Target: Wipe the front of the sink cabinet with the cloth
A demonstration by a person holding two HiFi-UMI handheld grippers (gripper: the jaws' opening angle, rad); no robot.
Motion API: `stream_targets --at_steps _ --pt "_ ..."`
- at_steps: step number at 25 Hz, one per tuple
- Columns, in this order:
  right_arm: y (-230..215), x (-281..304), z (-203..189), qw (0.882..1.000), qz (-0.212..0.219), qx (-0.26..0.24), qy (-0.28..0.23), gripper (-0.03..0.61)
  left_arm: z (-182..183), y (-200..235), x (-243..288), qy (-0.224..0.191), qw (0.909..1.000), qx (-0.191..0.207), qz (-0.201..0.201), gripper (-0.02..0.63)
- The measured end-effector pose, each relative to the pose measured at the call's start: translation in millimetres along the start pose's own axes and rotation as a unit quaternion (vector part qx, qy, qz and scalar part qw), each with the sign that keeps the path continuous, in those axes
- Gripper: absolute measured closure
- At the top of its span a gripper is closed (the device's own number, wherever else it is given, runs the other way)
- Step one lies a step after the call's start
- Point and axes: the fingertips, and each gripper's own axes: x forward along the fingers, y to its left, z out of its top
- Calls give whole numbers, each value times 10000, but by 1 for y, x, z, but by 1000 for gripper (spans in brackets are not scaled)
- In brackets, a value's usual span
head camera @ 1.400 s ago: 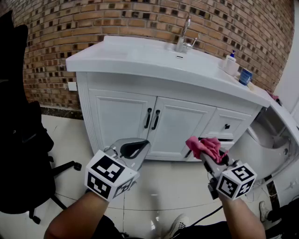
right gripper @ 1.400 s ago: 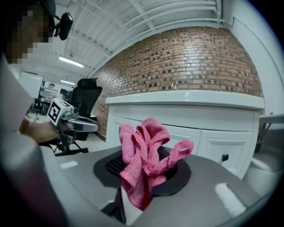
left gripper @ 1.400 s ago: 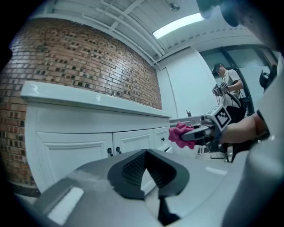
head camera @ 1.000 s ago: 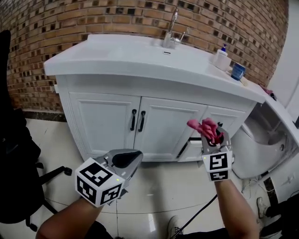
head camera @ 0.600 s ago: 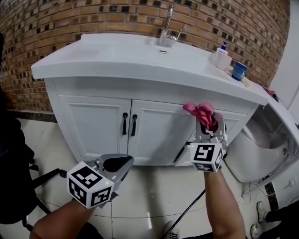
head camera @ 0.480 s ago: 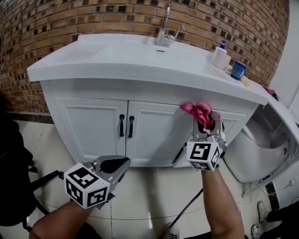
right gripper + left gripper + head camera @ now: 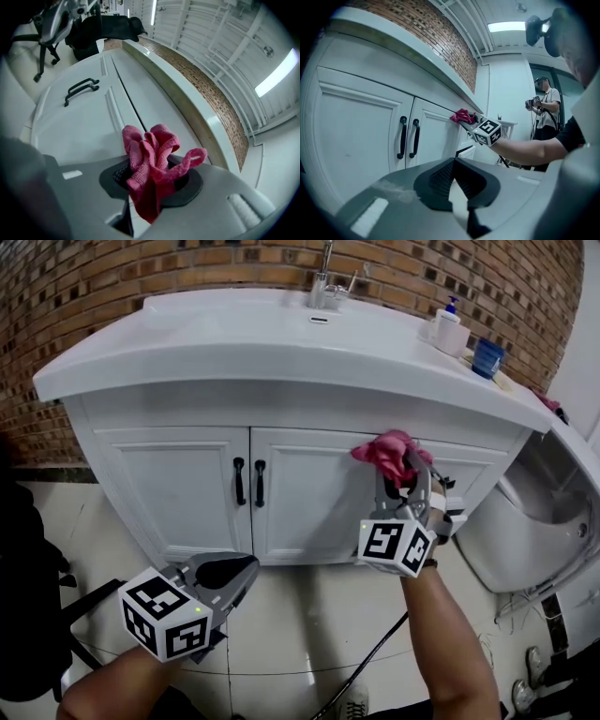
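**Brick-walled washroom: cloth lifted to the top of the sink cabinet**

Over the last second or so the right gripper has climbed from low by the drawers to just under the edge of the bench, above the right-hand door. That puts the pink cloth at the cabinet front, ready for a first stroke. Whether it actually presses on the panel cannot be told.

The right gripper is clamped on the bunched cloth, whose folds stick out past the jaws. The left gripper hangs low near the floor, well apart from the cabinet, with its jaws together and nothing between them.
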Motion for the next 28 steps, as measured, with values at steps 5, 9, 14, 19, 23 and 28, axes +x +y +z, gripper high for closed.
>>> stream_targets --at_steps 5,9,14,19,23,28 --pt "25 -3 -8 9998 -166 -113 19 462 -6 4 -3 74 10000 -43 44 609" --pt "51 -8 -26 9995 -202 192 168 462 -6 8 -8 42 9999 -126 95 609" --pt "67 -7 -29 9988 -380 298 -74 462 -11 12 -8 110 9996 -187 165 609" --pt "79 -12 -37 9980 -394 461 -181 462 -14 15 -8 163 9994 -216 225 609" --pt "104 -16 -50 9991 -195 360 -61 462 -16 13 -7 197 9994 -220 202 609" --pt "135 -24 -67 9995 111 257 114 460 -17 13 -5 201 9994 -245 170 609"
